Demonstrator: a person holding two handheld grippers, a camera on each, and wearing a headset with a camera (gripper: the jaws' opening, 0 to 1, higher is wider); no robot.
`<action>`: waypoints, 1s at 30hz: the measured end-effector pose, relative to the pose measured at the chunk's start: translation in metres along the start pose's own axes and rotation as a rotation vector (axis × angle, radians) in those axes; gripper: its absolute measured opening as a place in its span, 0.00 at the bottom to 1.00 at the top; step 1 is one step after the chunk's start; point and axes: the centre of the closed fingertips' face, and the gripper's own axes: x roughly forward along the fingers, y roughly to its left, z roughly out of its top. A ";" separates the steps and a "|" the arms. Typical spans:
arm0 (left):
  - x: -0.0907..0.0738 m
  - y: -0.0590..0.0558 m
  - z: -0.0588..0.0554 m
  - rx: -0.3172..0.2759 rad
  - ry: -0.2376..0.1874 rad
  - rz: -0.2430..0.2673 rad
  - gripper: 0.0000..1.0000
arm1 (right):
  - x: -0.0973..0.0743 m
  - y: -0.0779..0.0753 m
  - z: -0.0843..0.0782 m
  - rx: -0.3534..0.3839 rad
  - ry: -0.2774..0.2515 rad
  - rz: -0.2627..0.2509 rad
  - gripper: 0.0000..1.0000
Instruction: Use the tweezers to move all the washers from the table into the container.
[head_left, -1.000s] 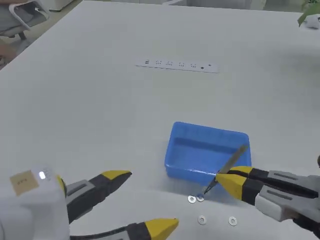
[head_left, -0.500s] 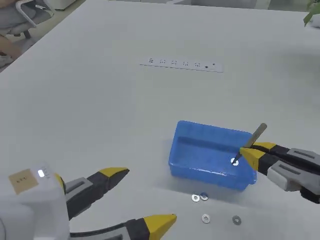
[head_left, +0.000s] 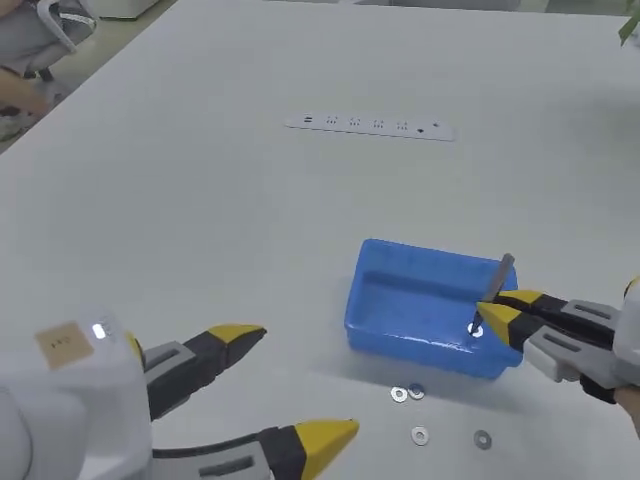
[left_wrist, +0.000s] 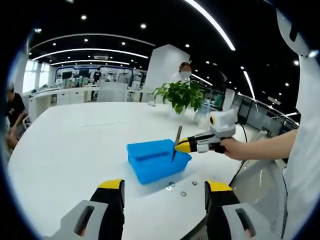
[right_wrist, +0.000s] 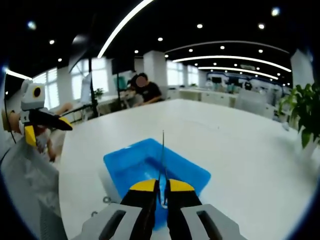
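A blue container (head_left: 400, 300) sits on the white table. My right gripper (head_left: 497, 316) hovers over its right end, shut on grey tweezers (head_left: 498, 282) that point down into it. A small washer (head_left: 476, 330) shows at the tweezers' tip. Several washers lie on the table in front of the container, two touching (head_left: 407, 393) and two apart (head_left: 420, 435). My left gripper (head_left: 292, 385) stands open low at the left with nothing between its fingers. In the right gripper view the tweezers (right_wrist: 162, 152) rise between the shut jaws over the container (right_wrist: 135, 165).
A white power strip (head_left: 370, 126) lies farther back on the table (head_left: 200, 200). In the left gripper view, the container (left_wrist: 150, 162) and loose washers (left_wrist: 183, 193) lie ahead, with a potted plant (left_wrist: 182, 95) behind. A person sits at the table's far end.
My right gripper has lifted from the washers on the table and carried the tweezers with a washer over the container's right end. The left gripper has stayed open and still.
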 end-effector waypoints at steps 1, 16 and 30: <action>0.000 0.000 0.001 0.003 -0.002 -0.001 0.65 | 0.000 -0.001 0.001 0.001 -0.004 -0.005 0.03; 0.005 -0.007 0.008 0.035 -0.008 -0.047 0.57 | -0.024 0.024 0.037 -0.006 -0.117 0.031 0.03; 0.013 -0.042 0.037 0.154 -0.001 -0.270 0.20 | -0.045 0.104 0.034 -0.084 -0.081 0.311 0.03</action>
